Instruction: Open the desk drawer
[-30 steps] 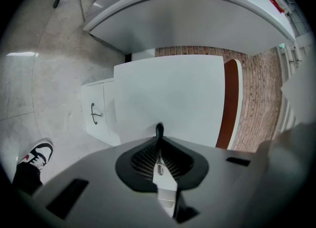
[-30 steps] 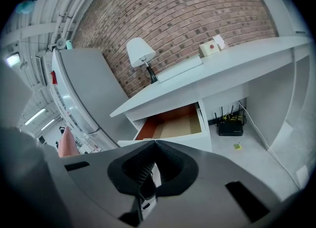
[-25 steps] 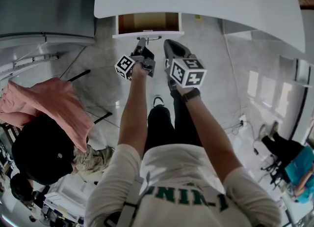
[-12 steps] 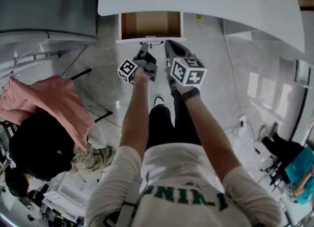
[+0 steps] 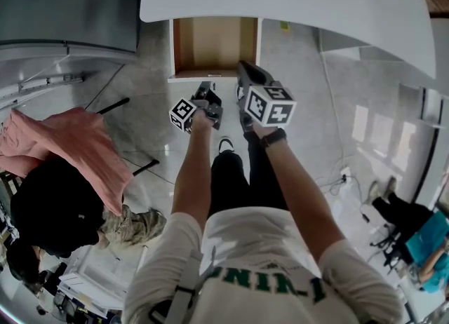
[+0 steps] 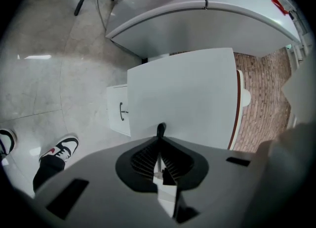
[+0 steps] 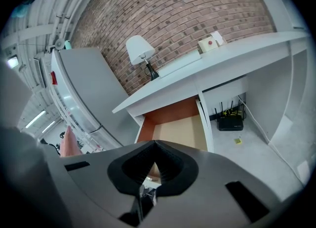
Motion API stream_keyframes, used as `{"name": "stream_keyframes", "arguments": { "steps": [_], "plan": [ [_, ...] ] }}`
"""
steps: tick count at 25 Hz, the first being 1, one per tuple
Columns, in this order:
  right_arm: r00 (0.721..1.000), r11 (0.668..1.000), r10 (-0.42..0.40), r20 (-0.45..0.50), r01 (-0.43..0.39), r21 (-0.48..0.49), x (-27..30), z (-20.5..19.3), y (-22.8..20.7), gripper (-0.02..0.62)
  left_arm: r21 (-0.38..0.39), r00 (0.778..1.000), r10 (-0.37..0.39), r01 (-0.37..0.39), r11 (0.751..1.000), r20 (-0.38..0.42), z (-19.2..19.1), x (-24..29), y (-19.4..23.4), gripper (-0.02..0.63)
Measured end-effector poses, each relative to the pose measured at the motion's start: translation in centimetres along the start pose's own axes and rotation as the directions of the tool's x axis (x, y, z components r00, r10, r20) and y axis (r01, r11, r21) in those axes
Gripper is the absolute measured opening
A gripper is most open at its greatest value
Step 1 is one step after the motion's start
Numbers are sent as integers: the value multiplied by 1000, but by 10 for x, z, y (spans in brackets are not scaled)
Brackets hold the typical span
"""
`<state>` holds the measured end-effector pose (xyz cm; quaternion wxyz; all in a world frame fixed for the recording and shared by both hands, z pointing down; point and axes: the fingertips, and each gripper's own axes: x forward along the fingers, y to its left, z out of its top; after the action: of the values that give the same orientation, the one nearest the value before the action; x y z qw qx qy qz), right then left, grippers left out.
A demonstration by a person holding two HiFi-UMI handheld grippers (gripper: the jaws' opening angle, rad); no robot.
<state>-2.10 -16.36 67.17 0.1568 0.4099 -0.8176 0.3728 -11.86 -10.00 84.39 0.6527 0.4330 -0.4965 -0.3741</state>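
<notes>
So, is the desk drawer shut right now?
No, in the head view the drawer stands pulled out from under the white desk, its tan bottom showing.

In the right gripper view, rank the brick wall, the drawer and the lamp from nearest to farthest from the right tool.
1. Drawer: open, directly ahead of the right tool.
2. Lamp: on the desk, farther back, upper left.
3. Brick wall: behind the lamp.
</notes>
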Motion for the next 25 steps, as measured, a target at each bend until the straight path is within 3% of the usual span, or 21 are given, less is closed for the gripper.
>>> {"name": "stream_keyframes", "arguments": {
  "steps": [14, 20, 25],
  "plan": [
    [1000, 1000, 11, -9, -11, -16, -1, -14, -18, 2, -27, 996, 81, -80, 996, 45, 0, 5, 49, 14],
    [998, 1000, 26, 51, -26, -3, 1, -12, -23, 2, -42, 997, 49, -46, 998, 67, 1, 7, 52, 14],
    [998, 999, 43, 41, -43, -15, 3, -12, -20, 2, -1, 997, 50, -50, 999, 54, 0, 7, 52, 14]
  ]
}}
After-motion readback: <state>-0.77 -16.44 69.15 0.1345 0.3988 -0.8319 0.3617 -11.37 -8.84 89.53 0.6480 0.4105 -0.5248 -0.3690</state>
